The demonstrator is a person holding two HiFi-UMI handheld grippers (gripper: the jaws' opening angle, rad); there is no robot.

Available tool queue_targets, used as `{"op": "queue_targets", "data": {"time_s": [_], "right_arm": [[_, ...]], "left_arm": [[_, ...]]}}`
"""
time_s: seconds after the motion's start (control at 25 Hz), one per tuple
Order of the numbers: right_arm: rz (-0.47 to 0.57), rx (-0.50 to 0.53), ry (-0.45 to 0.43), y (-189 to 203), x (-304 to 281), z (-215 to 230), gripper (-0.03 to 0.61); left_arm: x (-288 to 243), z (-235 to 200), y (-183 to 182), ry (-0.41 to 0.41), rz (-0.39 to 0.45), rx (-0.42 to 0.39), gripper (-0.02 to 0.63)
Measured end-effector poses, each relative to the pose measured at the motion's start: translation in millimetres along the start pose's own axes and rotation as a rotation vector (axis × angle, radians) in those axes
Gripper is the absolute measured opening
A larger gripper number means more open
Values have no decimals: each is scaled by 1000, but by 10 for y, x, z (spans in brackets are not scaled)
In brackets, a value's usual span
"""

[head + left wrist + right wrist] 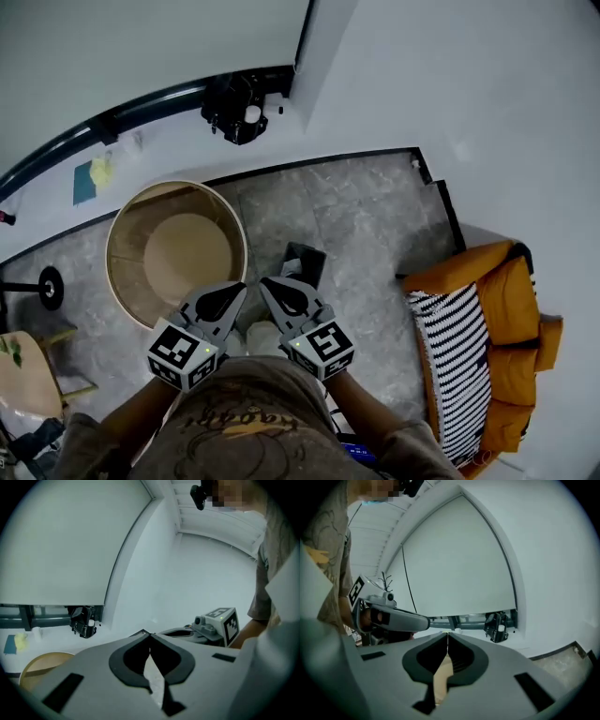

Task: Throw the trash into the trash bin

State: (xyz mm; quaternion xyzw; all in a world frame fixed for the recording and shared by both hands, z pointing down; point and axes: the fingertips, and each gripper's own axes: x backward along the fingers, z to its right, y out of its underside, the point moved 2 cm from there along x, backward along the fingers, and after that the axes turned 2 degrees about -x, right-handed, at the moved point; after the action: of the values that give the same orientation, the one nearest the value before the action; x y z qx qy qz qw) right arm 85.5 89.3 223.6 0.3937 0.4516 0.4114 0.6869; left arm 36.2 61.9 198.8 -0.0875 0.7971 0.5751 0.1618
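Fingers [123, 660] of left gripper [150, 634] shut tip to tip, nothing clamped between. Right gripper [448, 633] same: jaws together, nothing held. Both held side by side above person's shirt [253, 422], tips nearly meeting. Grey tiled floor [356, 216] below. Orange sofa [511, 309] with striped cushion [459, 347] at right. Round tan trash bin [141, 225] stands on floor, top open, just beyond left gripper, apart from it. Black device [236, 108] on white ledge by wall.
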Motion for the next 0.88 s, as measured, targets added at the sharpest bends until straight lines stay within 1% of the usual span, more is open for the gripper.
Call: {"op": "queue_targets", "data": {"time_s": [0.16,0.36,0.44,0.6,0.76,0.88], "right_arm": [[68,28,-71,-358,38,-377,19],[141,34,-137,-665,39,-735,20],[161,38,-151,-731,35,-836,20],[193,29,-164,-842,10,-966,20],[212,60,-155,-887,8,-981,20],[205,90,-140,-902,1,-985,18]], "left_arm": [[398,-53,-254,-46,76,-46,19],[731,-112,-409,-100,139,-117,20],[821,-151,-439,-124,164,-133,20],[979,-245,-474,-161,197,-128,18],[1039,-292,-446,-174,201,-117,19],[1062,-312,-426,-180,202,-113,18]]}}
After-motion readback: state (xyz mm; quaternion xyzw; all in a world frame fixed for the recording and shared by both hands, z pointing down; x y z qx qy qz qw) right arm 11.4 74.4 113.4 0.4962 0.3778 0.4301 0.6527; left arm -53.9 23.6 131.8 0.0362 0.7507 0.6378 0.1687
